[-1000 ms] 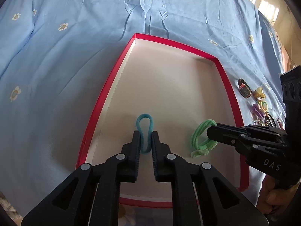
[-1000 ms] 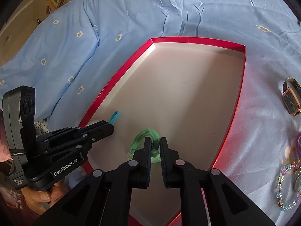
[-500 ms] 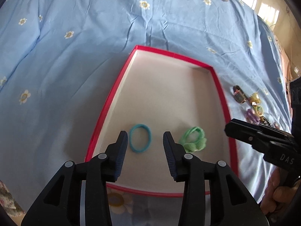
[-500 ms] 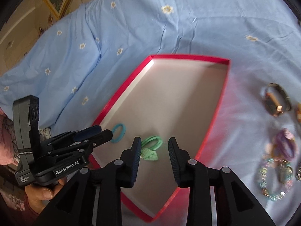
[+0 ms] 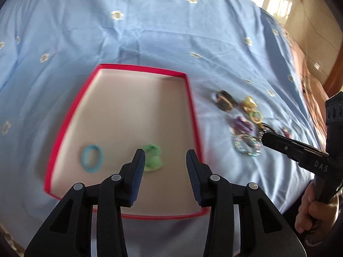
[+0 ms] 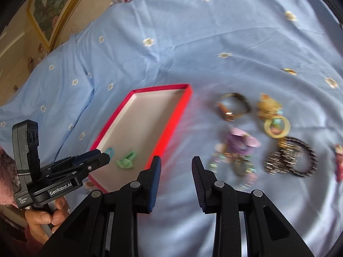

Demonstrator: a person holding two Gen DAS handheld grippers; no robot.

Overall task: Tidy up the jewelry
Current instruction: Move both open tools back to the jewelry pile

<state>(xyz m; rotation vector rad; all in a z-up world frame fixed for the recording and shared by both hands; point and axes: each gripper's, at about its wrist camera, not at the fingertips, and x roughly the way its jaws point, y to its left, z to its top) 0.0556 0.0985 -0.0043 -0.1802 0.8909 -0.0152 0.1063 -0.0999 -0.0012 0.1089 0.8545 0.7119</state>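
A shallow red-rimmed box [image 5: 190, 98] [image 6: 171, 124] lies on the blue flowered bedspread. Inside it near the front rest a blue hair tie [image 5: 92, 159] [image 6: 110, 151] and a green hair tie [image 5: 152, 157] [image 6: 126, 160]. My left gripper [image 5: 165, 157] hangs open above the box's front right part with nothing between its fingers. My right gripper [image 6: 175, 165] is open and empty too, above the bedspread just right of the box. Right of the box lies loose jewelry: a watch [image 6: 232, 106], a purple piece [image 6: 242, 142], a beaded bracelet [image 6: 240, 165] and a dark bracelet [image 6: 289, 159].
A yellow ring with a charm [image 6: 276, 125] and a small red piece [image 6: 339, 162] lie among the jewelry. A framed picture [image 6: 53, 10] hangs on the wall at the back left. A hand [image 6: 42, 218] holds the left gripper's handle.
Both grippers opened, let go of the blue and green hair ties in the box, then rose and swung right toward the jewelry pile.
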